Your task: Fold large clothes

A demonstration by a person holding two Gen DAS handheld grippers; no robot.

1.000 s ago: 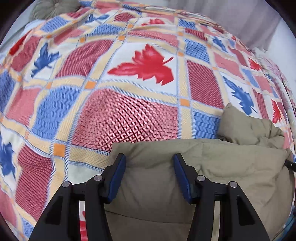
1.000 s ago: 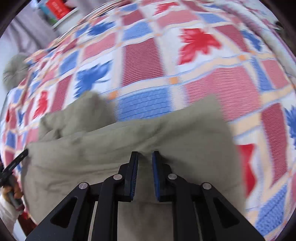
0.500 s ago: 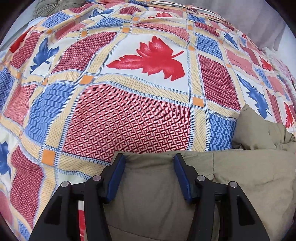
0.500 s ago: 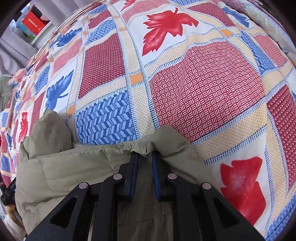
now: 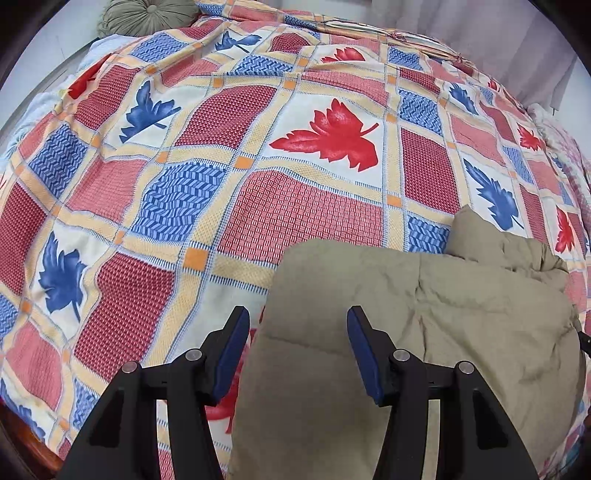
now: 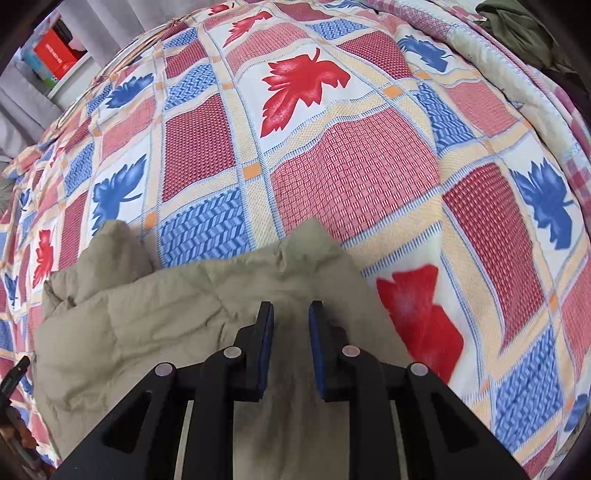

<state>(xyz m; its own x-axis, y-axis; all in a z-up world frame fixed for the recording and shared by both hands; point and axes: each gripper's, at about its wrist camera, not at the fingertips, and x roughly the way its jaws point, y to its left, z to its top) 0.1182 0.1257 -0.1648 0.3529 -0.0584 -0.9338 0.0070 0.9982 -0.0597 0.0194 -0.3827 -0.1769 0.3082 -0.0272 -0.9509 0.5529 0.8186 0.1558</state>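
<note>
A padded olive-khaki jacket (image 5: pixel 461 314) lies folded into a thick bundle on the patterned bed cover; it also shows in the right wrist view (image 6: pixel 177 306). My left gripper (image 5: pixel 297 317) is open, its blue pads wide apart above the bundle's left end, holding nothing. My right gripper (image 6: pixel 291 312) is open with a narrow gap, its fingertips just above the bundle's right corner, and the cloth is not pinched between them.
The bed cover (image 5: pixel 303 206) has red and blue squares with leaf prints and spreads far beyond the jacket. A green round cushion (image 5: pixel 147 16) lies at the head. A shelf with a red box (image 6: pixel 55 55) stands beyond the bed. Dark green clothing (image 6: pixel 524 33) lies at the right.
My right gripper has opened and let go of the jacket's corner. Both grippers have pulled back and up from the bundle, the left one shifting leftwards.
</note>
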